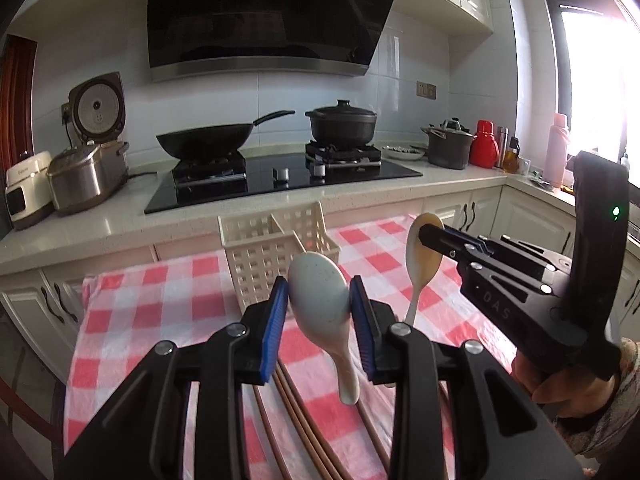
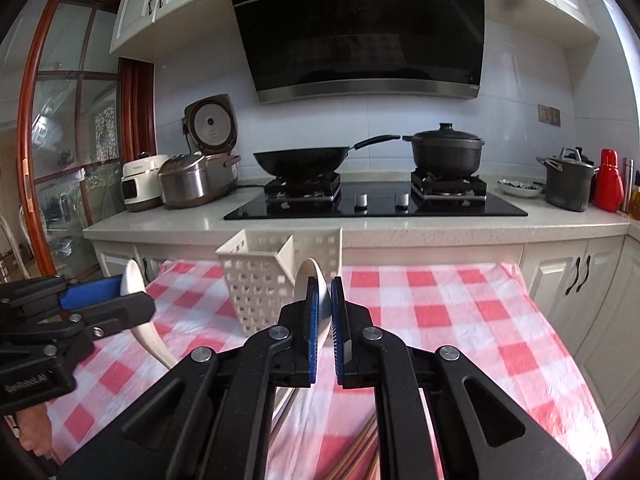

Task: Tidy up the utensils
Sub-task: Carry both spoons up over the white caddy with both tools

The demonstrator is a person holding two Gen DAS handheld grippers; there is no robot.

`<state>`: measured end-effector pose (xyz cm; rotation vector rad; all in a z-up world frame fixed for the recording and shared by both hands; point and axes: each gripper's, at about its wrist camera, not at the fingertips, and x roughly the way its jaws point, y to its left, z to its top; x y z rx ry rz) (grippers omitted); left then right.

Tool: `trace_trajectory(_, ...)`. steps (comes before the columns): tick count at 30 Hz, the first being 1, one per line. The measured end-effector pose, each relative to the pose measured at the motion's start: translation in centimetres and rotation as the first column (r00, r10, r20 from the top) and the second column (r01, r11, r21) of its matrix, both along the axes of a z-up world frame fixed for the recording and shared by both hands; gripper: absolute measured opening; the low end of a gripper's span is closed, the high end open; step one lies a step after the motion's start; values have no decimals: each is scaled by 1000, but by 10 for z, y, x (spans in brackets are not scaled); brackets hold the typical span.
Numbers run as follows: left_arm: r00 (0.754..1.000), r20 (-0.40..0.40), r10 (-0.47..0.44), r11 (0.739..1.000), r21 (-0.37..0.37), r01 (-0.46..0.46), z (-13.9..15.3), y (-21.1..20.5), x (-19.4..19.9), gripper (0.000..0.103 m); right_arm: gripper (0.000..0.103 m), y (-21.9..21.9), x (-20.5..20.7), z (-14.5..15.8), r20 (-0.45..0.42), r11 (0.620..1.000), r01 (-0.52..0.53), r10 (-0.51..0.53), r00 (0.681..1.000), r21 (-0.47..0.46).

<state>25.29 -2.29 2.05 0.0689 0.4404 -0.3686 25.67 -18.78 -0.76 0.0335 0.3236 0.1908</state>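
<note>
My left gripper (image 1: 319,300) is shut on a pale dotted rice spoon (image 1: 320,292), held by its bowl above the checked cloth, handle hanging down. My right gripper (image 2: 325,300) is shut on a cream rice spoon (image 2: 306,278); in the left wrist view that spoon (image 1: 424,256) hangs from the right gripper (image 1: 426,236) to the right of the basket. A white slotted utensil basket (image 1: 276,256) with a divider stands on the table's far edge, just beyond both grippers; it also shows in the right wrist view (image 2: 260,280). Brown chopsticks (image 1: 296,412) lie on the cloth below my left gripper.
The table carries a red-and-white checked cloth (image 2: 460,312). Behind it runs a counter (image 2: 560,220) with a hob, a wok (image 1: 204,142), a black pot (image 1: 342,122), rice cookers (image 1: 88,172) at the left and a pot and bottles at the right.
</note>
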Motion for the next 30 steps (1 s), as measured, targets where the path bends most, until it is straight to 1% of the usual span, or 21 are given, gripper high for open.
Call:
trace_trajectory(3,1000,11,6,1000,-15,-6,14,3,20,31,9,-2,21,7,31,1000,21,-21,999,-5)
trace_trajectory(7,999,38,29,1000,-12,-28,31,5,47,31,9,-3,49,17,59,999,42,-42,997,-3)
trace_trajectory(14,995,82,61,998,-27,-59,65,14,93,31,9,0,93,42,123,998,68,-66,990,-6)
trace_trajectory(20,990,104,99,994,-59,-93,83,25,134,31,9,7,130,53,155,997,74,-68,986,-31)
trace_trajectory(23,986,108,130,990,-74,-122,82,30,156,31,9,12,147,52,159,997,72,-65,985,-42)
trace_trajectory(25,979,123,162,986,-68,-155,76,30,167,31,9,14,156,47,156,996,71,-63,986,-46)
trace_trajectory(30,973,109,205,978,-64,-199,43,24,187,31,9,25,173,22,121,996,57,-49,992,-68)
